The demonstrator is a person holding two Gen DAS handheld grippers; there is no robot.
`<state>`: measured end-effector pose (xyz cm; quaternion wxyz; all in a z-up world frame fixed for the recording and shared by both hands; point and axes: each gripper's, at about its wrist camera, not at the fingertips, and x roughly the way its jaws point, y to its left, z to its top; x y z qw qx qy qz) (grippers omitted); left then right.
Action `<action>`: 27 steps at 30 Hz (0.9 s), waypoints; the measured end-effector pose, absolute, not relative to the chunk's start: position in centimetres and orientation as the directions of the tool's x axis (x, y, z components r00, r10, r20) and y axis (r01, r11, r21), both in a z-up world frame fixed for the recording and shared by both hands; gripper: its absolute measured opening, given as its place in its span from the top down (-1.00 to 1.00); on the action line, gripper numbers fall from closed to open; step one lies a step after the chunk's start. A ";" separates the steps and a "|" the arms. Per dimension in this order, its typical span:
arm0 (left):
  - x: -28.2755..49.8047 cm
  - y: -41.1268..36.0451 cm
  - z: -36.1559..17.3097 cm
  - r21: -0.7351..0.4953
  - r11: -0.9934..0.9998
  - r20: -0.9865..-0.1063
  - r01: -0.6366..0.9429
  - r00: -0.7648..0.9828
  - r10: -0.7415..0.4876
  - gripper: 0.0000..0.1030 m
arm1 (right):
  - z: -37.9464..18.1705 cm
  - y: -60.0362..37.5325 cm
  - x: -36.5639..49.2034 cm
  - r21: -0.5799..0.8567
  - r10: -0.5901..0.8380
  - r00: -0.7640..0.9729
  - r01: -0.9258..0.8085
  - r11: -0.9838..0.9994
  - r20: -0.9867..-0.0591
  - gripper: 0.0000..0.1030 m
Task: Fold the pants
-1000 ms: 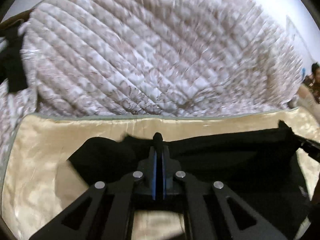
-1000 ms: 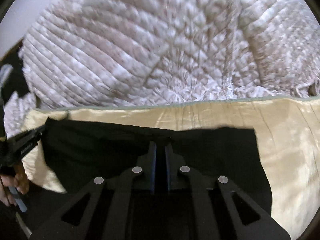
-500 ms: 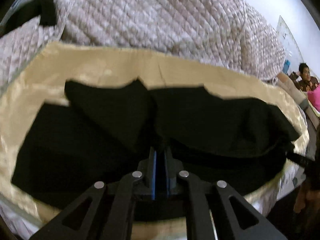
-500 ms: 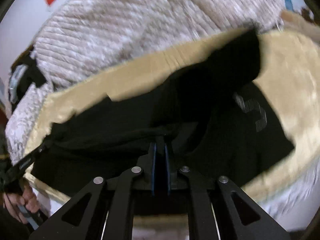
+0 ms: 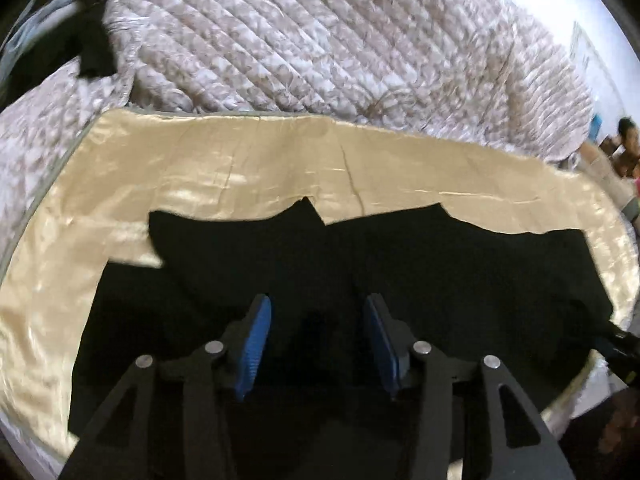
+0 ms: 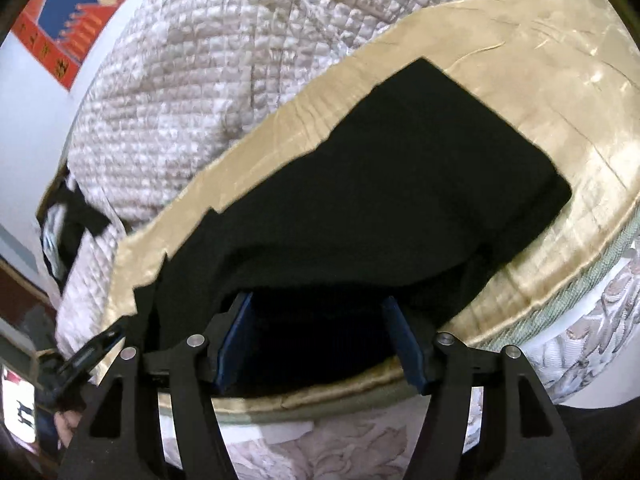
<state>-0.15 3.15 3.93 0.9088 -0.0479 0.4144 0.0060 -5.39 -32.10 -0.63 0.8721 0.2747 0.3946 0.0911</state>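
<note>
The black pants [image 5: 400,272] lie folded over on a shiny gold sheet [image 5: 240,176] at the near edge of the bed; they also show in the right wrist view [image 6: 380,184]. My left gripper [image 5: 318,308] is open just above the pants' near part, with nothing between its blue pads [image 5: 256,340]. My right gripper [image 6: 318,304] is open at the pants' near hem, which drapes over the bed edge; its pads [image 6: 236,340] hold nothing. The other gripper's tip shows at the far right of the left view [image 5: 620,348] and at the far left of the right view [image 6: 92,352].
A white quilted blanket [image 5: 320,40] is heaped behind the gold sheet. A dark item [image 5: 80,48] lies on the blanket at far left. A person [image 5: 624,140] sits at far right. A red poster [image 6: 76,12] hangs on the wall. The bed edge [image 6: 540,328] curves below.
Both grippers were shut on the pants and carried the fabric over into a fold. Now both have opened and let go, and the pants lie flat.
</note>
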 end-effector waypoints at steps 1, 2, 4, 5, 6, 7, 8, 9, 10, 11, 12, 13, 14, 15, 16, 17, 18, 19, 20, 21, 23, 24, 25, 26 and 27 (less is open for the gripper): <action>0.9 3.0 3.6 -0.075 0.996 -0.761 -0.048 0.649 -0.026 0.00 | -0.5 -32.3 -5.4 0.555 0.370 0.680 0.065 0.830 -0.633 -0.25; 2.0 2.8 3.1 -0.062 0.996 -0.772 -0.057 0.636 -0.012 0.00 | -0.5 -32.6 -5.3 0.563 0.368 0.689 0.070 0.824 -0.625 -0.25; 3.8 2.8 2.1 -0.034 0.996 -0.793 -0.085 0.609 0.025 0.00 | -0.7 -33.5 -5.0 0.586 0.361 0.701 0.101 0.804 -0.615 -0.25; 4.5 2.8 1.6 -0.028 0.996 -0.802 -0.089 0.596 0.031 0.00 | -0.8 -33.9 -4.8 0.600 0.364 0.703 0.111 0.792 -0.611 -0.25; 5.0 2.7 1.2 -0.026 0.996 -0.807 -0.089 0.590 0.032 0.00 | -1.1 -34.4 -4.4 0.618 0.366 0.703 0.134 0.774 -0.610 -0.25; 5.4 2.7 1.0 -0.015 0.995 -0.804 -0.094 0.593 0.044 0.00 | -1.4 -34.9 -4.1 0.626 0.359 0.703 0.156 0.764 -0.614 -0.25; 5.6 2.6 0.9 -0.004 0.996 -0.798 -0.093 0.601 0.053 0.00 | -1.5 -35.2 -3.8 0.629 0.350 0.708 0.170 0.758 -0.613 -0.25; 5.6 2.5 1.0 0.000 0.996 -0.792 -0.089 0.608 0.054 0.00 | -1.5 -35.5 -3.5 0.632 0.342 0.712 0.183 0.753 -0.613 -0.25; 5.7 2.6 0.9 -0.003 0.996 -0.787 -0.087 0.614 0.052 0.00 | -1.6 -35.9 -3.3 0.645 0.335 0.722 0.198 0.738 -0.605 -0.25; 5.7 2.7 0.9 -0.005 0.996 -0.781 -0.087 0.622 0.050 0.00 | -1.6 -36.1 -3.2 0.657 0.337 0.728 0.202 0.727 -0.597 -0.25; 5.6 2.8 0.8 -0.006 0.996 -0.774 -0.087 0.631 0.050 0.00 | -1.7 -36.4 -3.1 0.664 0.331 0.736 0.209 0.718 -0.590 -0.25; 5.6 2.9 0.7 -0.007 0.996 -0.768 -0.088 0.638 0.051 0.06 | -1.8 -36.8 -3.2 0.674 0.324 0.748 0.217 0.706 -0.580 -0.25; 5.4 3.1 0.8 -0.008 0.995 -0.759 -0.096 0.649 0.056 0.14 | -2.0 -36.9 -3.2 0.679 0.319 0.752 0.225 0.699 -0.577 -0.25; 5.3 3.2 0.8 -0.010 0.994 -0.751 -0.106 0.658 0.063 0.36 | -2.4 -37.1 -3.2 0.687 0.316 0.754 0.236 0.687 -0.576 -0.25; 5.1 3.4 1.0 -0.016 0.993 -0.742 -0.114 0.667 0.065 0.56 | -2.5 -37.3 -3.2 0.691 0.316 0.757 0.238 0.683 -0.572 -0.25; 5.0 3.6 1.1 -0.022 0.992 -0.735 -0.120 0.674 0.065 0.66 | -2.5 -37.2 -3.1 0.687 0.309 0.762 0.234 0.688 -0.569 -0.25; 4.9 3.8 1.3 -0.027 0.991 -0.729 -0.128 0.681 0.068 0.81 | -2.3 -36.9 -3.1 0.670 0.299 0.762 0.227 0.707 -0.574 -0.24; 4.8 4.0 1.5 -0.037 0.990 -0.722 -0.134 0.689 0.066 0.84 | -2.2 -36.7 -2.8 0.654 0.290 0.759 0.225 0.722 -0.582 -0.23; 4.6 4.2 1.7 -0.054 0.989 -0.713 -0.139 0.698 0.059 0.86 | -2.1 -36.5 -2.7 0.639 0.278 0.758 0.227 0.735 -0.590 -0.12; 4.4 4.5 1.9 -0.070 0.987 -0.706 -0.144 0.707 0.053 0.87 | -2.1 -36.5 -2.7 0.624 0.266 0.755 0.233 0.746 -0.600 -0.05; 3.8 5.3 2.4 -0.097 0.982 -0.692 -0.163 0.720 0.051 0.87 | -2.3 -36.9 -2.6 0.611 0.249 0.749 0.252 0.751 -0.615 0.30; 3.3 5.7 2.8 -0.111 0.978 -0.683 -0.174 0.728 0.052 0.88 | -2.5 -37.1 -2.5 0.612 0.247 0.746 0.259 0.747 -0.618 0.46; 2.5 6.2 3.4 -0.125 0.975 -0.672 -0.182 0.739 0.052 0.88 | -2.7 -37.5 -2.6 0.615 0.247 0.743 0.269 0.741 -0.622 0.51; 1.8 6.6 4.0 -0.131 0.973 -0.661 -0.189 0.748 0.056 0.88 | -2.8 -37.7 -2.6 0.620 0.250 0.743 0.271 0.736 -0.621 0.57; 0.9 7.0 4.5 -0.134 0.971 -0.649 -0.198 0.758 0.065 0.88 | -2.8 -38.0 -2.7 0.629 0.256 0.744 0.271 0.729 -0.618 0.61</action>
